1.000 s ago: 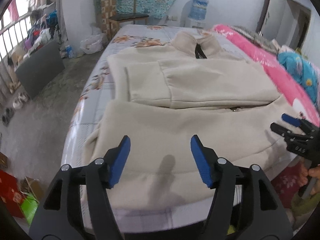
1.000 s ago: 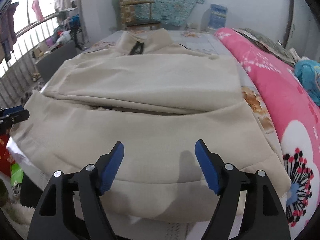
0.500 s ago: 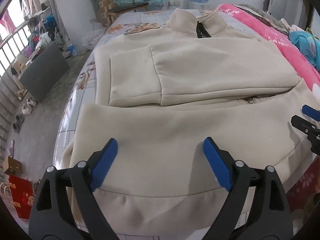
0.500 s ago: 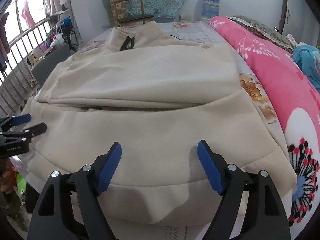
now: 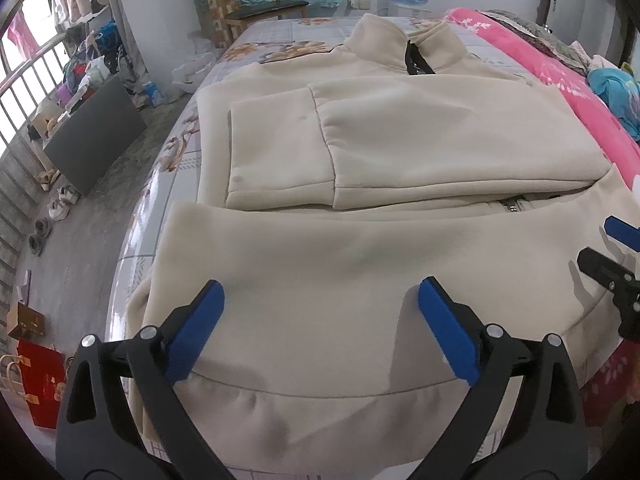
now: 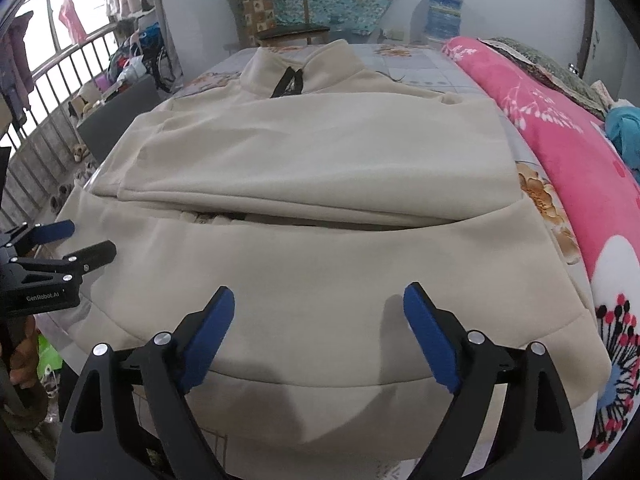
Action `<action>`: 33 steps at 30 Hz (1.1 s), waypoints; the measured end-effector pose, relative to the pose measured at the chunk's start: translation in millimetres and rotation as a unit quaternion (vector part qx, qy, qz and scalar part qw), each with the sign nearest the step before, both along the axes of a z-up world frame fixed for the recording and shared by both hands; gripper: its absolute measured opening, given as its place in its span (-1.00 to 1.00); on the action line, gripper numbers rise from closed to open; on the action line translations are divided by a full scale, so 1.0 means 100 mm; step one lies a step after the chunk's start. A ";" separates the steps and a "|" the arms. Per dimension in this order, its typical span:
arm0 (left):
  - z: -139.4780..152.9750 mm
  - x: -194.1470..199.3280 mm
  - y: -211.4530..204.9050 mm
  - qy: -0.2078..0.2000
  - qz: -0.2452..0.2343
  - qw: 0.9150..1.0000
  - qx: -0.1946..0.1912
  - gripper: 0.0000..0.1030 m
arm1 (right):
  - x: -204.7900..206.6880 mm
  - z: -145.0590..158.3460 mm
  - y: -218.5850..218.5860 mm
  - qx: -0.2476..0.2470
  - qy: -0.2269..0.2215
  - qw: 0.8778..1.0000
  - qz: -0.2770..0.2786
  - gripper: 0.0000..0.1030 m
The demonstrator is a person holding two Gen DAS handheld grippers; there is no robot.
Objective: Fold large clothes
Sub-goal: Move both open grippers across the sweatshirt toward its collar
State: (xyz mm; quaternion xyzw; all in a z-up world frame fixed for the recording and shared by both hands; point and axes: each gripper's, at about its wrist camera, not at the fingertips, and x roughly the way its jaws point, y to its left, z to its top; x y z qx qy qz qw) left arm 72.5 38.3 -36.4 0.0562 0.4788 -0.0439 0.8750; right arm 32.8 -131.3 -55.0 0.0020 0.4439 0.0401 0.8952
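Note:
A cream fleece jacket (image 5: 400,152) (image 6: 320,160) lies flat on the bed, collar away from me, both sleeves folded across its chest. Its hem hangs at the near bed edge. My left gripper (image 5: 320,300) hovers over the lower left of the jacket near the hem, jaws opening wide, nothing pressed between the blue pads. My right gripper (image 6: 318,304) hovers over the lower right of the jacket, jaws also opening, no cloth pinched. Each gripper shows at the edge of the other's view: the right gripper (image 5: 612,256), the left gripper (image 6: 60,248).
A pink floral quilt (image 6: 580,152) runs along the bed's right side. The bed (image 5: 168,184) has a floral sheet. Beyond it stand a wooden chair (image 5: 260,0) and a water bottle (image 6: 442,12). Floor at left holds shoes, a dark board (image 5: 94,144), red bags (image 5: 40,380).
Both grippers have opened wider. The left one moved forward and down over the jacket's lower part, so the jacket fills more of its view. The right one barely shifted.

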 end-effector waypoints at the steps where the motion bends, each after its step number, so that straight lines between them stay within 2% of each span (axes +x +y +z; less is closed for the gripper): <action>1: 0.00 0.00 0.00 0.000 0.001 1.000 0.000 0.84 | 0.01 -0.02 0.01 -0.002 0.003 1.000 0.000 0.68; 8: 0.00 0.00 0.00 -0.001 0.005 1.000 -0.001 0.84 | 0.05 -0.07 0.05 -0.023 0.007 1.000 -0.006 0.88; 21: -0.01 0.02 0.04 0.010 0.017 1.000 -0.016 0.85 | 0.09 -0.06 0.02 -0.019 0.024 0.999 -0.014 0.88; 27: -0.01 0.04 0.02 0.017 0.026 0.999 -0.013 0.86 | 0.07 -0.08 0.02 -0.024 0.023 0.999 -0.011 0.88; 33: -0.01 0.04 0.02 0.021 0.030 0.999 -0.011 0.86 | 0.10 -0.07 0.01 -0.028 0.040 0.999 -0.004 0.88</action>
